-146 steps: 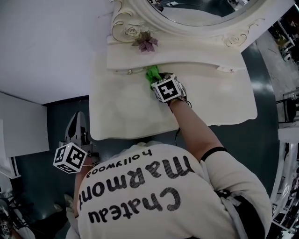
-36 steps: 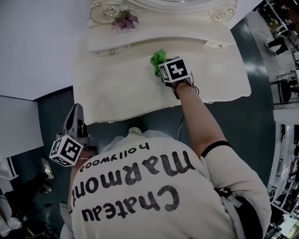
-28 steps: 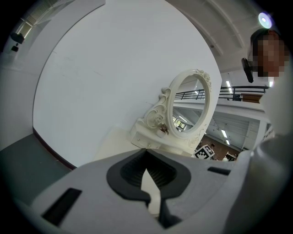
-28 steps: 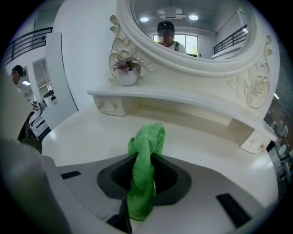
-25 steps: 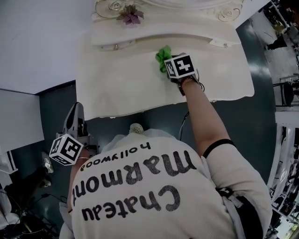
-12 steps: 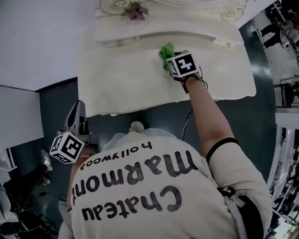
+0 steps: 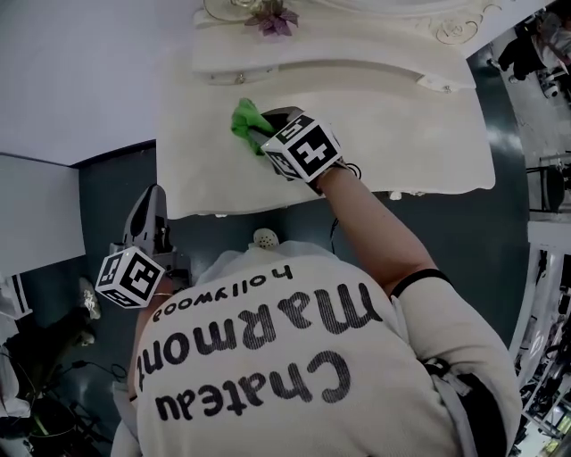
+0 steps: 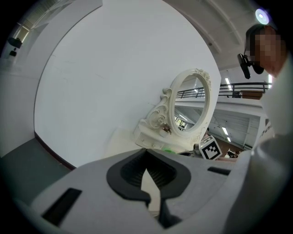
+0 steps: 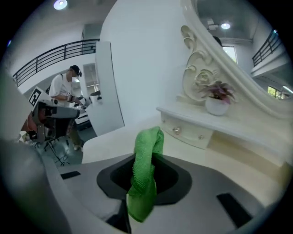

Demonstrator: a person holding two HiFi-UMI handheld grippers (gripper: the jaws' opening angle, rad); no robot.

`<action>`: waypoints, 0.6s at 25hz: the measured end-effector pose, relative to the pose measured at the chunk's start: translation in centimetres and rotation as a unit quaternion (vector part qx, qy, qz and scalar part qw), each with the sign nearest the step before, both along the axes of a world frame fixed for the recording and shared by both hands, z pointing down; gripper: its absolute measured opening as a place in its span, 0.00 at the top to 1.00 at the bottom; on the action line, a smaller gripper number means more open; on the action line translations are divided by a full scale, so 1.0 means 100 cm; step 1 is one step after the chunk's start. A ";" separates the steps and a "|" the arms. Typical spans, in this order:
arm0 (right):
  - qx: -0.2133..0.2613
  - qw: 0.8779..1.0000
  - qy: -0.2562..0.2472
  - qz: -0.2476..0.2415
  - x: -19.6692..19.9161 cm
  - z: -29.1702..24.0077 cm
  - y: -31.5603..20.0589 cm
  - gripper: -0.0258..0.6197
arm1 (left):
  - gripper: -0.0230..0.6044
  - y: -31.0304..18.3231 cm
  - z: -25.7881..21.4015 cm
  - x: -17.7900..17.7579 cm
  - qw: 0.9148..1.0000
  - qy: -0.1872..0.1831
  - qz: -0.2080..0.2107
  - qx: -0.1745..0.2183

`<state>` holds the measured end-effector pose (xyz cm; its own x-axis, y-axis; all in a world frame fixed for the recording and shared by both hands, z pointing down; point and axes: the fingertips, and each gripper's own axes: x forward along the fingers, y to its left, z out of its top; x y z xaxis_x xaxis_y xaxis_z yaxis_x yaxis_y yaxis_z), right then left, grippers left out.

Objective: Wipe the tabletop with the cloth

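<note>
Mid-wipe, apparently: pinching the crumpled green microfibre cloth in the closed jaws of the right gripper, pressed onto the glossy cream dressing-table top, left of centre. Holding the left gripper idle off its near edge, jaws together, empty (remaining area unguessable).

Open table, blocked along the back
The table lies bare on both sides of the right gripper and its cloth. The drawer shelf, flower pot and mirror frame wall off the far edge.
</note>
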<state>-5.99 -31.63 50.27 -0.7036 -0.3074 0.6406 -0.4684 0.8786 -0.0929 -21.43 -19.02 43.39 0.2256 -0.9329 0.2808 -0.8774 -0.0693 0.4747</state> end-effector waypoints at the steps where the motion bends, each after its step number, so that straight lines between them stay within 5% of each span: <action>1: -0.004 1.000 0.010 -0.020 -0.008 0.008 0.010 0.80 | 0.95 0.001 -0.001 -0.002 1.000 -0.004 -0.002 0.001; 4: 0.002 0.995 0.079 -0.061 -0.016 0.037 0.031 0.81 | 0.95 0.005 -0.001 -0.008 1.000 -0.010 -0.007 0.002; 8: 0.021 0.992 0.119 -0.042 -0.016 0.044 0.031 0.81 | 0.95 0.007 0.006 -0.022 0.999 0.022 -0.029 -0.005; 15: -0.006 0.996 0.091 0.004 -0.014 0.044 0.028 0.81 | 0.95 0.011 0.015 -0.022 0.999 0.049 -0.018 -0.011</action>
